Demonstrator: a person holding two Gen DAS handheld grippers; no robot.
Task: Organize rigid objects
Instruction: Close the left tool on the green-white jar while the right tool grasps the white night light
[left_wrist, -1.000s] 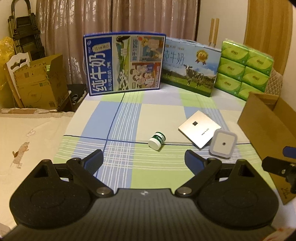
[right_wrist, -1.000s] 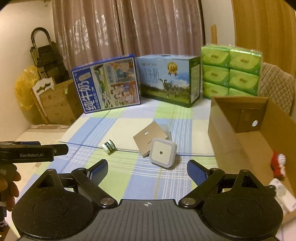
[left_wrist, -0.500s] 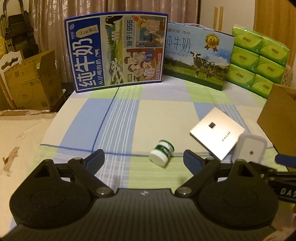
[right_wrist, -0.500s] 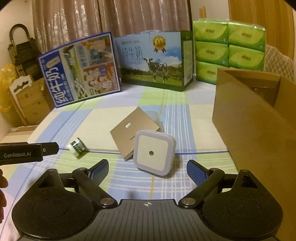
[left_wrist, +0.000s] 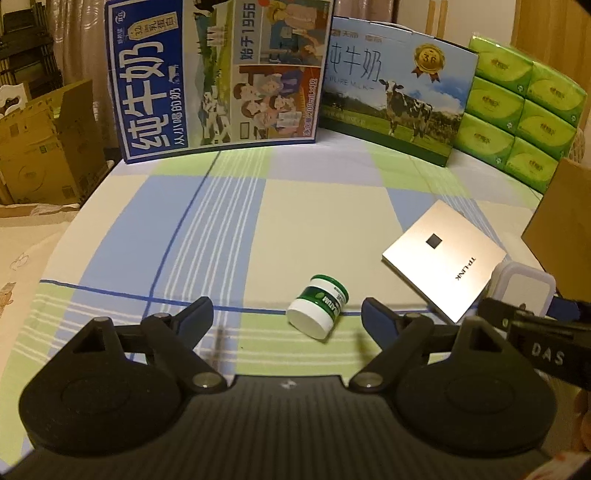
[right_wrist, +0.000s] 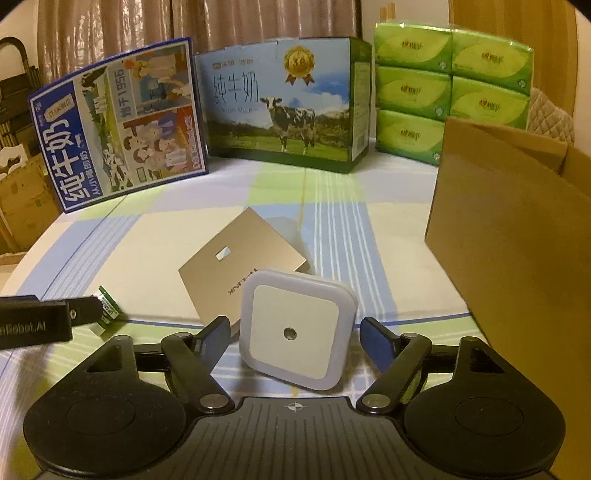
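Note:
A small green and white jar lies on its side on the checked cloth. It sits between the fingers of my left gripper, nearer the right finger. The jaws are closing and the pads are clear of the jar. A white square night light stands tilted between the fingers of my right gripper. Those jaws are closing on it, with thin gaps still showing on both sides. Behind the light lies a flat silver box, which the left wrist view shows to the right of the jar.
An open cardboard box stands close on the right. Two milk cartons and stacked green tissue packs line the back. Folded cardboard leans at the far left. The checked cloth is bare towards the back.
Both grippers have come forward and down, so the jar and the night light now sit between their fingers. The right jaws have narrowed a lot, the left jaws a little.

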